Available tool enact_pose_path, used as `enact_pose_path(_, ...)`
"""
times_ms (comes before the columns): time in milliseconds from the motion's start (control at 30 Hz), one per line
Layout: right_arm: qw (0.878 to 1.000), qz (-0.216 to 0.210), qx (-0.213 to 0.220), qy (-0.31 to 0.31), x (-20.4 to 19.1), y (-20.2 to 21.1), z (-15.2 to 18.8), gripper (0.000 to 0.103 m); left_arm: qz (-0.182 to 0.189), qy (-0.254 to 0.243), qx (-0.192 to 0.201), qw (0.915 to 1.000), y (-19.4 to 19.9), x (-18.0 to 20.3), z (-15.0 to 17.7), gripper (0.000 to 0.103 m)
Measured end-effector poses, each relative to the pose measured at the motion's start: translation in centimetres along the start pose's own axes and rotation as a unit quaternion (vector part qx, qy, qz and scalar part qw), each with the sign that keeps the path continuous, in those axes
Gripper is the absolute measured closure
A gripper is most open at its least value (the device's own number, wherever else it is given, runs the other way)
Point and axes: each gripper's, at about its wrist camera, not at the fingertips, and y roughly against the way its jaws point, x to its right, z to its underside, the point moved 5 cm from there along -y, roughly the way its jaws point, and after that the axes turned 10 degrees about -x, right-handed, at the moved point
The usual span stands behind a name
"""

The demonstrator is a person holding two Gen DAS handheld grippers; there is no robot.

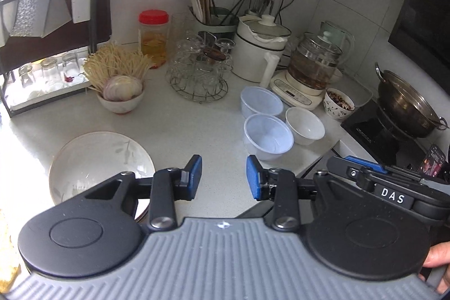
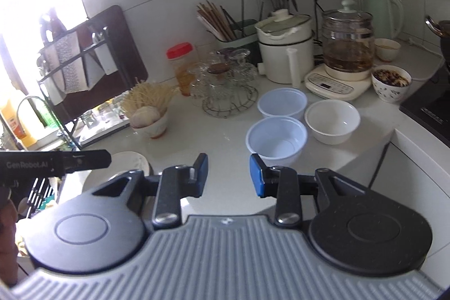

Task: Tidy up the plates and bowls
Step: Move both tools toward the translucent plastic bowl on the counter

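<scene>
White surface (image 1: 197,125) carries a leaf-print plate (image 1: 98,159), three empty bowls (image 1: 268,135), and a noodle-and-onion bowl (image 1: 121,100).

kitchen counter (image 1: 197,125) with dishes grouped at left and right, appliances along the back wall.

a plate (image 1: 98,159) lies near the front left; behind it stands a bowl of noodles and onion (image 1: 121,92), with a dish rack (image 1: 47,47) further left. a jar (image 1: 154,37) stands behind that bowl, and just right of the jar is a wire stand of glasses (image 1: 201,69). to the right, three empty bowls cluster together: two plastic bowls (image 1: 267,135) one behind the other, and a ceramic bowl (image 1: 305,125) beside them. behind these sit a lidded pot (image 1: 260,52) and a glass kettle (image 1: 315,61) on its base; a filled bowl (image 1: 339,103) stands right of that base. a wok (image 1: 405,108) sits on a cooktop at far right.
</scene>
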Motion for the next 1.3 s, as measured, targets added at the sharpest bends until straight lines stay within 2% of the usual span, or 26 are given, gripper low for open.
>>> enact_pose_path(233, 0.999, 0.022, 0.005, -0.030, 2.8, 0.1, 0.3, 0.067, 0.037, 0.003, -0.007, 0.9993, -2.7, 1.3, -0.4, 0.063)
enact_pose_path(333, 0.999, 0.030, 0.012, -0.041, 3.9, 0.0, 0.0, 0.067, 0.068, 0.012, -0.021, 0.9974, -3.8, 1.8, -0.9, 0.063)
enact_pose_path(533, 0.997, 0.041, 0.020, -0.069, 6.1, -0.5, -0.9, 0.067, 0.071, -0.018, -0.032, 0.9968, -6.4, 3.5, -2.3, 0.063)
enact_pose_path(733, 0.996, 0.036, 0.011, -0.080, 8.0, -2.7, -1.7, 0.067, 0.081, -0.023, -0.042, 0.9956, -9.8, 4.5, -3.8, 0.063)
enact_pose_path(900, 0.995, 0.033, -0.007, -0.092, 9.9, -5.5, -3.1, 0.067, 0.088, 0.003, -0.069, 0.9937, -14.2, 4.4, -5.5, 0.063)
enact_pose_path(1100, 0.994, 0.035, -0.024, -0.102, 11.6, -9.0, -4.7, 0.067, 0.080, 0.024, -0.086, 0.9928, -18.6, 4.4, -7.7, 0.063)
enact_pose_path(1233, 0.991, 0.016, -0.061, -0.115, 12.3, -12.1, -4.7, 0.067, 0.066, 0.025, -0.101, 0.9924, -21.3, 4.4, -8.4, 0.063)
enact_pose_path(1300, 0.990, 0.010, -0.075, -0.117, 12.5, -13.2, -4.7, 0.067, 0.071, 0.038, -0.114, 0.9902, -22.6, 4.0, -8.5, 0.063)
